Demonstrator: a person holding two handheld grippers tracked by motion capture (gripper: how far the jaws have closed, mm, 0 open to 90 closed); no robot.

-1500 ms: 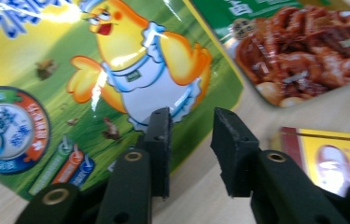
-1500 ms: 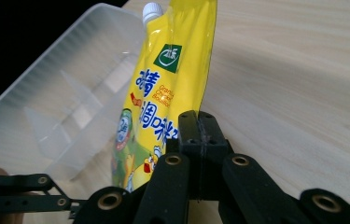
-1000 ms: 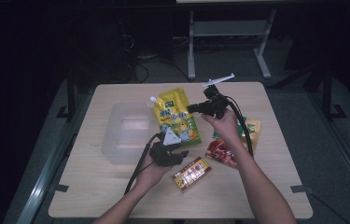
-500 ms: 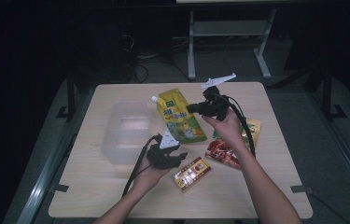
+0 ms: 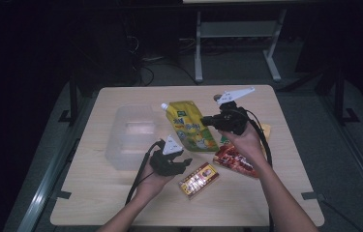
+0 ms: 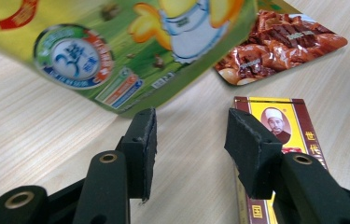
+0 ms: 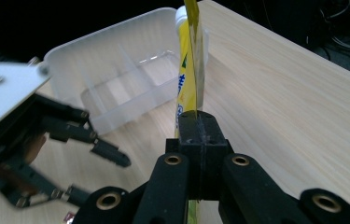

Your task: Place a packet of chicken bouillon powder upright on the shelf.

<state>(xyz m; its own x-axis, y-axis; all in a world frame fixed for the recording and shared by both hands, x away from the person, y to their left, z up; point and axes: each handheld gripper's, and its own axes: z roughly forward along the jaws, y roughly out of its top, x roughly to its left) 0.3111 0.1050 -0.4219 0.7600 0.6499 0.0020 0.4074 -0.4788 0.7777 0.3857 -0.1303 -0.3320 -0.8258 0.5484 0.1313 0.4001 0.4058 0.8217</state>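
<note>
Right gripper (image 5: 207, 121), fingers clamped on edge of yellow pouch (image 5: 192, 125), holding it raised at frame centre, just right of clear box (image 5: 130, 133). Left gripper (image 5: 181, 164), lower centre, fingers parted, holding nothing, near red-yellow packet (image 5: 199, 179) on desk (image 5: 276, 193).

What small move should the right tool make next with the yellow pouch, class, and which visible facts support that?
Probably carry the yellow pouch a little further left, over the clear bin. The right tool is shut on the pouch's edge, holding it above the table just beside the bin, not yet over it. The left tool is open and holds nothing, near the red-and-yellow box.
</note>
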